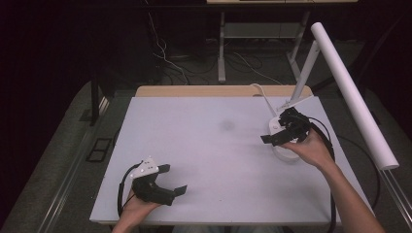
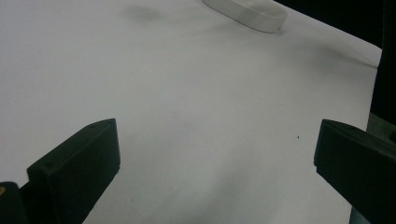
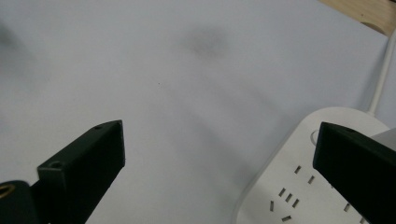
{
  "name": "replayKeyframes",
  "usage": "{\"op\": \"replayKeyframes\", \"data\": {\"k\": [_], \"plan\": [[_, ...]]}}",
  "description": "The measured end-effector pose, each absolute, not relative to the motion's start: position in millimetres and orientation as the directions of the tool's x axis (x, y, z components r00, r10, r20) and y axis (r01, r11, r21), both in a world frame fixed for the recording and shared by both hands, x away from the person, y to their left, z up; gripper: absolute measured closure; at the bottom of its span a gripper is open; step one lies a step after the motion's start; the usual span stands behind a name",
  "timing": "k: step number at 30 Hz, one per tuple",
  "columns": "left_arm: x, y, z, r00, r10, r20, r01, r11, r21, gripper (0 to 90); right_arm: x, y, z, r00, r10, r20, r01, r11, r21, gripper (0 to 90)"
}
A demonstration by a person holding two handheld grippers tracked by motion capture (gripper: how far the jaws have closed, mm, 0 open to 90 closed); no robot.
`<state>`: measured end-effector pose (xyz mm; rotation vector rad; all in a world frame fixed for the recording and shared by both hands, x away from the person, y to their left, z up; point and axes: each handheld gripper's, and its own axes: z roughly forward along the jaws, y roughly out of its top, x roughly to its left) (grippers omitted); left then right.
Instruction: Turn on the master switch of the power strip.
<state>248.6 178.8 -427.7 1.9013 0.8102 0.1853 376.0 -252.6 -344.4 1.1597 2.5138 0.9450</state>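
Holding my right tool over the white power strip at the right side of the worktop, I note both jaws spread wide, with nothing between them. In the right gripper view one jaw hangs above the strip's socket face and the other above bare worktop beside it. My left tool sits low near the front left edge, well apart from the strip, its jaws likewise spread and empty.

The strip lies flat on the worktop, toward the right edge, partly under my right hand in the high view. A white cord runs from its far end toward the back of the worktop. In the left gripper view the strip appears as a low rounded white slab at the far side.

Handling, in my judgement: the body is hard moulded plastic, stiff, fairly light, smooth and likely slippery under the jaws. The rounded corners offer poor purchase. I would take it across its narrow width, on the straight side walls, away from the corner. The cord will drag and may swing the strip when it is lifted.

Markings: I can read no brand, label or writing. Only socket slots and a round button-like feature near the end are visible.

A white lamp stands at the right rear.
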Motion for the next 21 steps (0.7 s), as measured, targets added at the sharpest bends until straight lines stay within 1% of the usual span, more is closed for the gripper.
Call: {"op": "replayKeyframes", "data": {"k": [14,20,21], "plan": [[249,179,-428,0.759,0.611,-0.225,0.458,-0.255,0.852,0.0,396,-252,-348,-0.649,0.756,0.086,0.645,0.487,0.589,1.8],[249,180,-428,0.756,0.615,-0.225,0.457,-0.25,0.853,0.0,405,-249,-350,-0.644,0.762,0.068,0.659,0.507,0.555,1.8],[249,180,-428,0.757,0.615,-0.223,0.456,-0.252,0.854,0.0,406,-249,-349,-0.645,0.762,0.052,0.656,0.517,0.55,1.9]]}}
